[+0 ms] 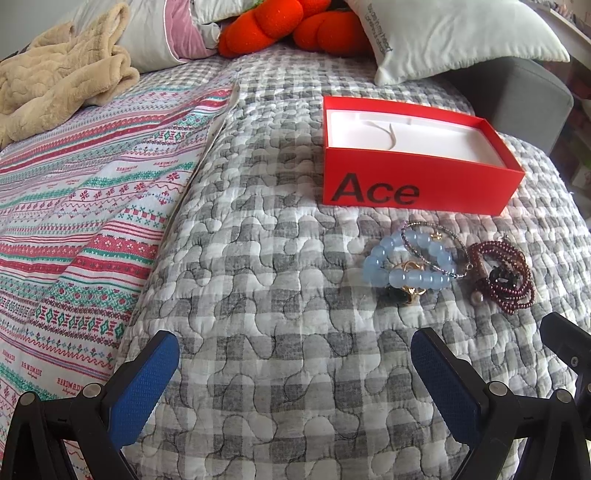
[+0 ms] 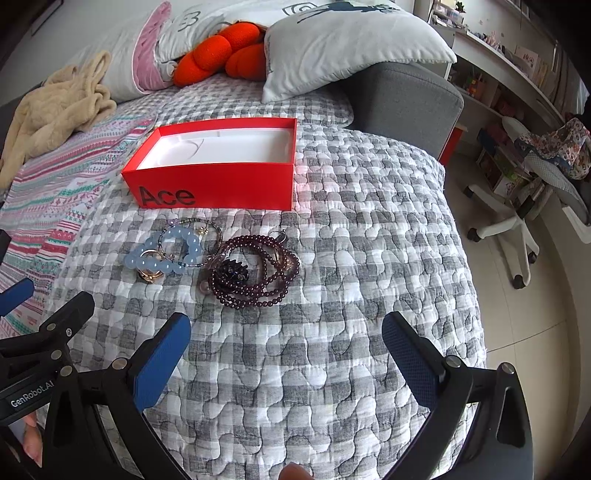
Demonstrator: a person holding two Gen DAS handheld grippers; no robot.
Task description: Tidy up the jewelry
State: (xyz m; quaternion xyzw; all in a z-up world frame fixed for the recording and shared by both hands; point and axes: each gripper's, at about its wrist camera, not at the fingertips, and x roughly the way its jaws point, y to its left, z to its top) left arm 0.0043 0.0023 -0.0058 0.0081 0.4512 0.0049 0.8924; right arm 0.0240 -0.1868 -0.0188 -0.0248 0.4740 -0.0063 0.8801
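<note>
A red open box marked "Ace" [image 1: 413,184] [image 2: 221,184] with a white empty inside sits on the grey checked quilt. In front of it lies a pile of jewelry: a pale blue bead bracelet [image 1: 406,275] [image 2: 162,264], a gold ring [image 1: 412,290] [image 2: 149,275], a thin dark beaded bangle [image 1: 439,240] [image 2: 207,223], and a dark red bead necklace [image 1: 506,280] [image 2: 255,273]. My left gripper [image 1: 295,354] is open and empty, below and left of the pile. My right gripper [image 2: 286,339] is open and empty, just in front of the red necklace.
A striped patterned sheet [image 1: 74,221] covers the bed's left side. A beige fleece [image 1: 55,74], orange plush [image 1: 288,26] and pillows [image 2: 351,44] lie at the back. The bed's edge drops off at the right, with a grey headboard [image 2: 406,99] and a white chair [image 2: 517,221] beyond.
</note>
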